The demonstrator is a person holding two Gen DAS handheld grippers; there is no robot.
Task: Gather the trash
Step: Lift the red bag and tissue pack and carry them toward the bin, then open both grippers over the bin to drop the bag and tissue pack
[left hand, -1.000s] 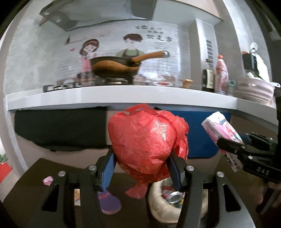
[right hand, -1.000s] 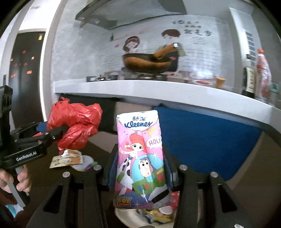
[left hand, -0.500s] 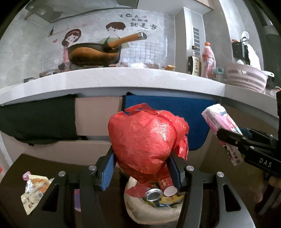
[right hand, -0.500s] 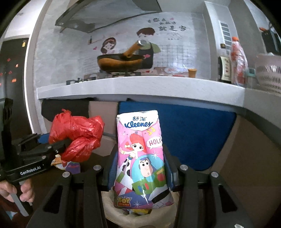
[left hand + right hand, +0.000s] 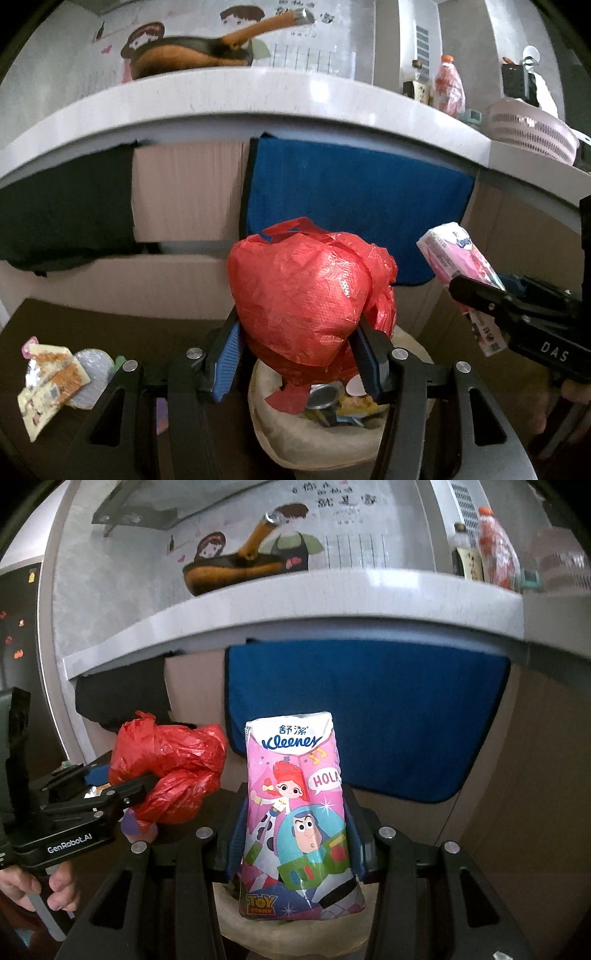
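- The white worktop (image 5: 258,99) runs across the far side, with a blue cloth (image 5: 354,206) hanging below its edge and a brown pan (image 5: 192,55) on top.
- The cream trash bin (image 5: 295,439) sits near you, under both claws, with a can (image 5: 323,397) and wrappers inside.
- Your left claw (image 5: 295,354) grips a crumpled red plastic bag (image 5: 299,291), held just above the bin's opening.
- Your right claw (image 5: 295,834) is clamped on a pink Kleenex tissue pack (image 5: 299,812), upright, its lower end over the bin's rim (image 5: 243,923).
- A crumpled snack wrapper (image 5: 48,380) lies on the dark floor, to the left of the bin.
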